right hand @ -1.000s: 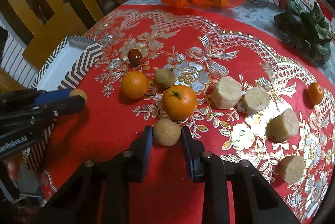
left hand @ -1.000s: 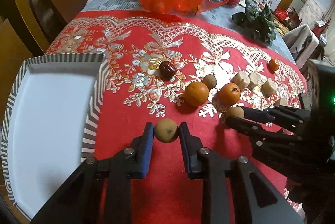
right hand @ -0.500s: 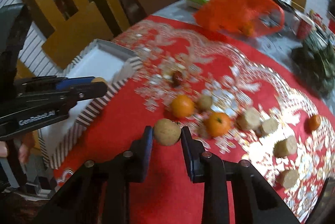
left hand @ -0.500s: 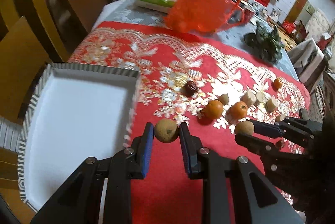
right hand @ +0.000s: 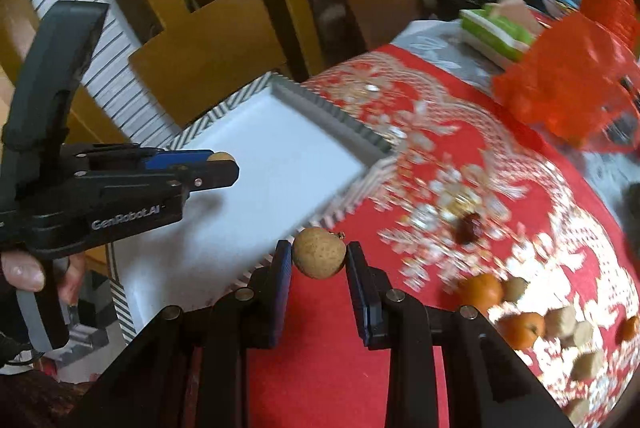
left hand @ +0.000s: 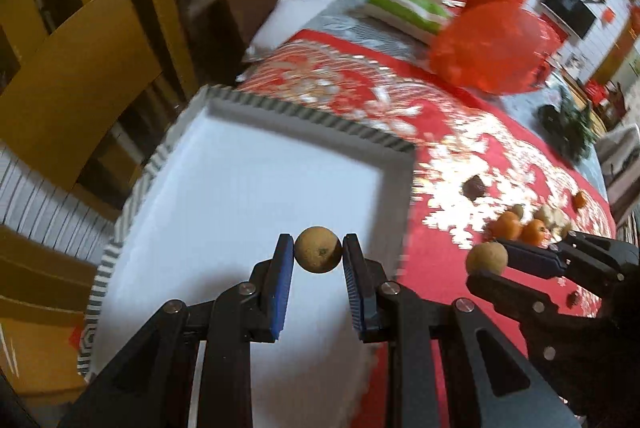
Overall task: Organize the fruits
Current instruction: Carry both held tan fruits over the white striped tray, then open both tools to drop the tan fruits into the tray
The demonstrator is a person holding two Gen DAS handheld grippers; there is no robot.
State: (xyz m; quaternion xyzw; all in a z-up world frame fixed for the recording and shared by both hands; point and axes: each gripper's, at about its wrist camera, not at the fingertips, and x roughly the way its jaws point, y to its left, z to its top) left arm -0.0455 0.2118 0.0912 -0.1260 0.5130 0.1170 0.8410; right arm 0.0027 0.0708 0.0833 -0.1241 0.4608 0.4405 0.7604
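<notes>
My left gripper [left hand: 318,250] is shut on a small tan round fruit [left hand: 318,249] and holds it above the white tray [left hand: 240,188] with the striped rim. My right gripper [right hand: 319,259] is shut on a second tan round fruit [right hand: 319,252], held above the red cloth just beside the tray's near corner [right hand: 360,184]. The right gripper and its fruit [left hand: 487,258] show at the right of the left wrist view. The left gripper [right hand: 218,168] shows over the tray in the right wrist view. Two oranges [right hand: 480,292], a dark date [right hand: 470,226] and pale cut pieces [right hand: 560,320] lie on the cloth.
A red plastic bag [left hand: 492,48] and a green tissue pack [left hand: 404,4] stand at the far side of the table. Wooden chairs [right hand: 216,52] stand beyond the tray. A dark green plant [left hand: 568,124] sits at the far right.
Both grippers have moved left with their fruits. The left one has gone from above the red cloth to above the tray; the right one has come up to the tray's corner.
</notes>
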